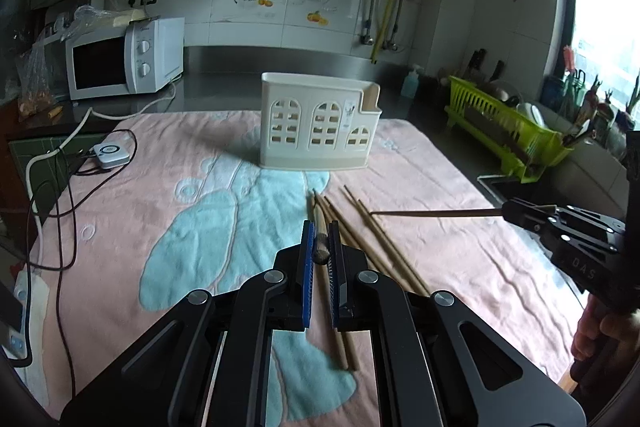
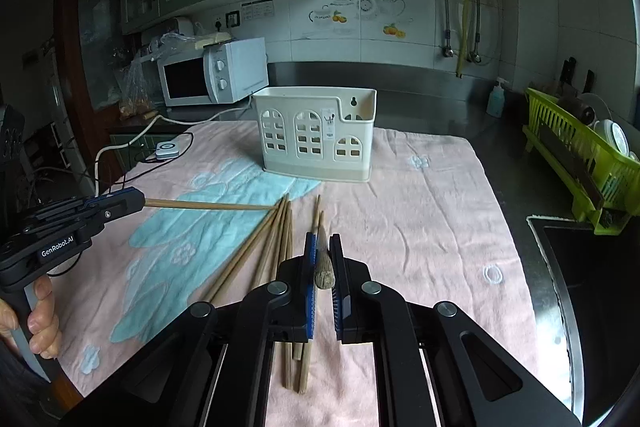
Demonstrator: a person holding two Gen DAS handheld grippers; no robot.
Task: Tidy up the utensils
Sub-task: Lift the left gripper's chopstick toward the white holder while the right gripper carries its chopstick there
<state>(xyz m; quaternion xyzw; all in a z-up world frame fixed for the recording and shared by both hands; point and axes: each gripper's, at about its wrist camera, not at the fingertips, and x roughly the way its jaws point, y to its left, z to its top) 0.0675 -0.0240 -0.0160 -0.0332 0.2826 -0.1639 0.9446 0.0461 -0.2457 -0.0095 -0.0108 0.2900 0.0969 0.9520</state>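
Note:
A cream utensil holder [image 1: 318, 125] with window cut-outs stands upright on the pink and blue towel [image 1: 168, 187]; it also shows in the right wrist view [image 2: 316, 133]. Several wooden chopsticks [image 1: 372, 239] lie loose on the towel in front of it, also in the right wrist view [image 2: 264, 251]. My left gripper [image 1: 320, 247] is shut on one chopstick [image 1: 319, 227], held above the towel. My right gripper [image 2: 323, 259] is shut on another chopstick [image 2: 321, 259]. The left wrist view shows the right gripper's chopstick [image 1: 436, 213] pointing left; the right wrist view shows the left one's [image 2: 208, 205] pointing right.
A white microwave [image 1: 128, 57] with a trailing cable [image 1: 60, 151] sits back left. A small white device [image 1: 112, 154] lies at the towel's left edge. A green dish rack [image 2: 580, 155] stands right, beside a sink [image 2: 592, 267]. A soap bottle [image 2: 496, 99] stands at the back.

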